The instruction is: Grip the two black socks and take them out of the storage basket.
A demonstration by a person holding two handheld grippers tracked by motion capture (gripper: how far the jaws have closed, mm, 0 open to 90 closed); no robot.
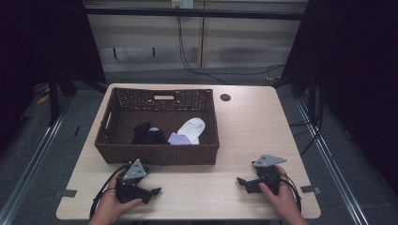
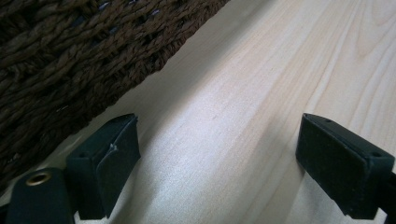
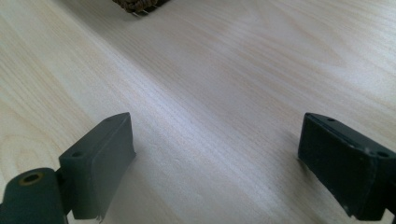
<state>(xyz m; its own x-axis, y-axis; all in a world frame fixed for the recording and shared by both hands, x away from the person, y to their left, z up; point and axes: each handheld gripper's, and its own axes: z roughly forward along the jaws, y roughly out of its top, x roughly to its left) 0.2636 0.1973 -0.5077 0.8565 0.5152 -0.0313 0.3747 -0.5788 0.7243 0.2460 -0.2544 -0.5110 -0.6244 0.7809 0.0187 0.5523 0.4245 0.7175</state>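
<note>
grippers first: my left gripper [image 1: 151, 191] and right gripper [image 1: 242, 181] both rest on the table [image 1: 244, 126] near its front edge, jaws wide and holding nothing. just beyond the left one stands the wicker basket [image 1: 157, 153], filling the table's left half. inside lie a black sock [image 1: 148, 134], a pale purple cloth [image 1: 179, 138] and a white sock [image 1: 192, 128]. i judge nothing is started; next i'd lift a gripper over the near wall and down onto a sock.
</note>
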